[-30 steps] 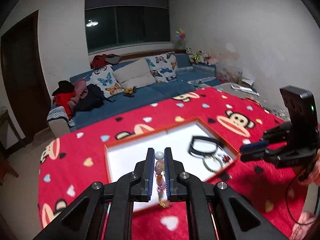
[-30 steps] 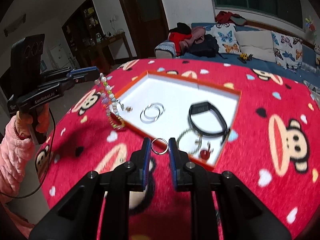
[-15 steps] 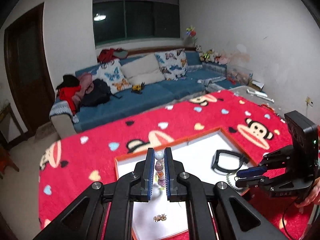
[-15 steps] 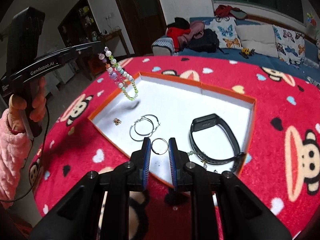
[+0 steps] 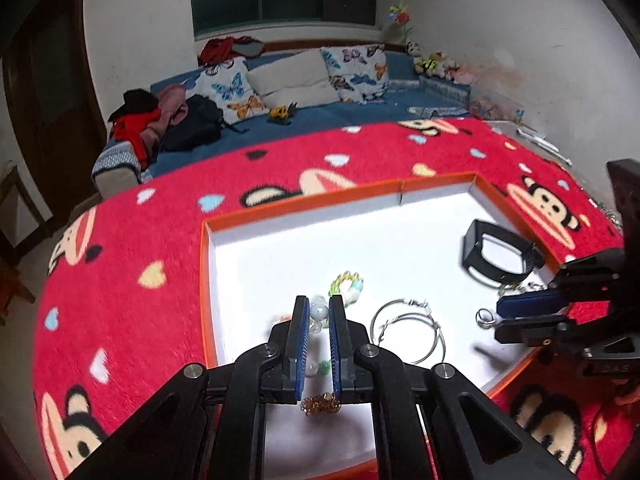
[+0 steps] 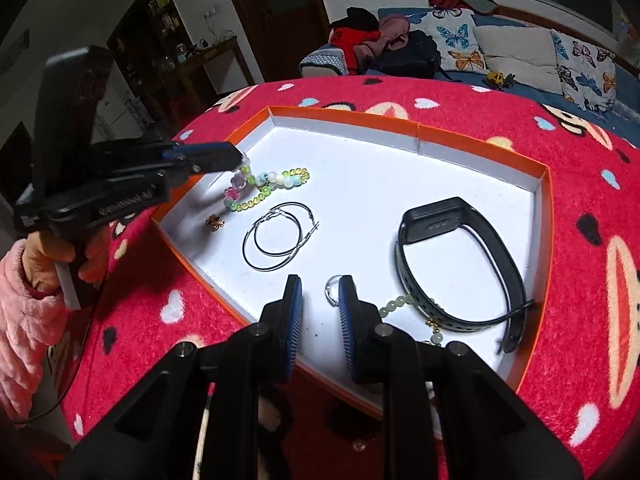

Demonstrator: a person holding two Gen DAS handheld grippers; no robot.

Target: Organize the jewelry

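An orange-rimmed white tray [image 6: 400, 124] lies on the red monkey-print cloth. My left gripper [image 5: 319, 309] is shut on a pale bead at one end of the colourful beaded bracelet [image 6: 268, 188]. The rest of the bracelet lies on the tray floor. In the right wrist view the left gripper [image 6: 238, 162] sits low over the tray's left corner. My right gripper [image 6: 318, 292] hovers over the tray's near edge with its jaws slightly apart. The small silver ring [image 6: 332, 286] leans against its right finger and rests on the floor, with a gap to the left finger.
In the tray lie two silver hoop earrings [image 6: 276, 240], a black wristband [image 6: 460, 260], a green bead bracelet [image 6: 400, 304] and a small gold charm [image 6: 215, 222]. A hand in a pink sleeve [image 6: 24, 312] holds the left gripper. A blue sofa [image 5: 320, 120] stands behind.
The left gripper came down into the tray and the hanging bracelet now lies on its floor. The right gripper advanced over the tray; its jaws widened a little and the ring sank to the floor.
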